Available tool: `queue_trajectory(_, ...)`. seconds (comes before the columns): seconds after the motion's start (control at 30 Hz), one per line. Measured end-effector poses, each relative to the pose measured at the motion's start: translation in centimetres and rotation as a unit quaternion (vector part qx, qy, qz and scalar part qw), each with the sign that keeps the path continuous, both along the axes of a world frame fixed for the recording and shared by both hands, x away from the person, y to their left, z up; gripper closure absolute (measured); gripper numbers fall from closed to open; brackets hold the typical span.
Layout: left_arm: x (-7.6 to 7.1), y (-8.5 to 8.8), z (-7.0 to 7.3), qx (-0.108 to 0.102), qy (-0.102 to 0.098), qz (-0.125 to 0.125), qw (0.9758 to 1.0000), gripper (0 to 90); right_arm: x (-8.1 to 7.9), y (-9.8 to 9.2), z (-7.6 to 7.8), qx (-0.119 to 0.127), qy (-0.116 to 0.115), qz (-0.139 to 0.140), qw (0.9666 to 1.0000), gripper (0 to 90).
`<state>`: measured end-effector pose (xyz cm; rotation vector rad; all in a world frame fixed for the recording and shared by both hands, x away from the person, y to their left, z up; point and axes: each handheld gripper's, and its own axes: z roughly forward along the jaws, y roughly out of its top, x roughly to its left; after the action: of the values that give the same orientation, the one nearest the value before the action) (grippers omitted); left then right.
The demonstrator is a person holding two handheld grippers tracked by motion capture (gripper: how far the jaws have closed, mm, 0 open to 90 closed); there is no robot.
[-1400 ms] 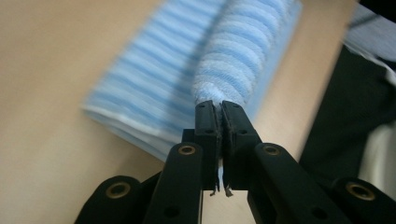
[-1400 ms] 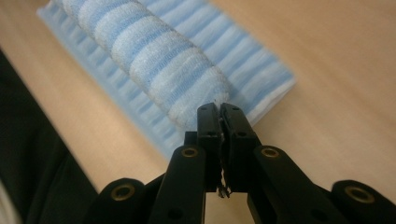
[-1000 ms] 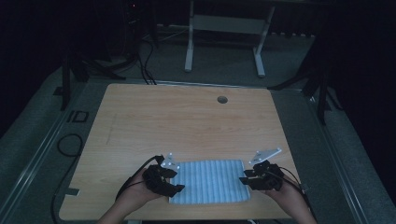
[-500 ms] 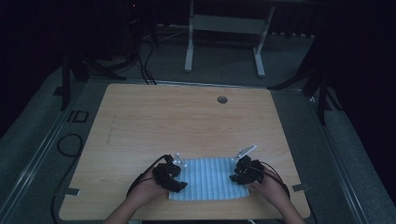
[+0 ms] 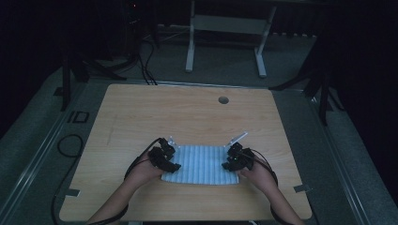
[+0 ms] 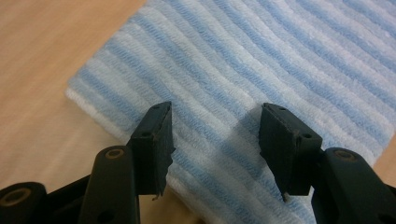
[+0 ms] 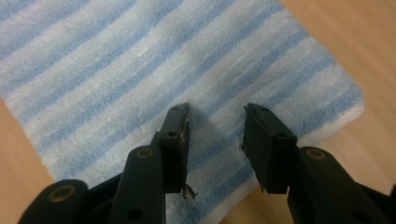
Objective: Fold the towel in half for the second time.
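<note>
A blue-and-white striped towel (image 5: 202, 164) lies flat on the wooden table (image 5: 187, 117), near its front edge. My left gripper (image 5: 164, 157) is at the towel's left end, its jaws open just above the cloth (image 6: 280, 56) near a corner. The left gripper (image 6: 215, 112) has nothing pinched between its black pads. My right gripper (image 5: 237, 159) is at the towel's right end. In the right gripper view it (image 7: 217, 109) stands open over the striped cloth (image 7: 116, 70), close to the edge. A hand holds each gripper from the bottom.
A round cable hole (image 5: 223, 100) sits near the table's far edge. Bare wood stretches between it and the towel. Beyond the table stands a white frame (image 5: 225, 28) on the dark floor, with cables (image 5: 145, 61) at the left.
Both grippers have moved away from the table's front edge and come lower over the towel's ends. The right one has also shifted left.
</note>
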<state>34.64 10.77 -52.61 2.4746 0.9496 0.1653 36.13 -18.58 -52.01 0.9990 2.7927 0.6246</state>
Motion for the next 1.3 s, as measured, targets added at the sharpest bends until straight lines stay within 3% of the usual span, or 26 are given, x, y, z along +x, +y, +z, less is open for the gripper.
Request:
queue_trajectory(0.33,2.2,1.1,-0.1,-0.003,-0.01,0.012,0.9999,43.2,3.0,1.5,0.1,-0.007,0.003,-0.011,0.9999,59.0)
queue_trajectory(0.5,3.5,1.5,-0.1,-0.006,0.0,0.024,0.9997,43.2,4.6,1.6,0.0,0.004,0.012,-0.022,0.9997,58.9)
queue_trajectory(0.83,5.6,1.9,0.0,-0.007,0.009,0.045,0.9989,43.2,6.8,2.2,0.0,0.005,0.013,-0.036,0.9993,58.1)
queue_trajectory(1.03,6.5,1.9,0.0,-0.005,0.012,0.056,0.9983,43.3,7.6,2.4,0.0,0.004,0.012,-0.042,0.9991,57.6)
queue_trajectory(1.3,6.4,1.9,0.1,-0.007,0.009,0.063,0.998,43.2,7.9,2.4,0.0,0.007,0.015,-0.041,0.999,55.6)
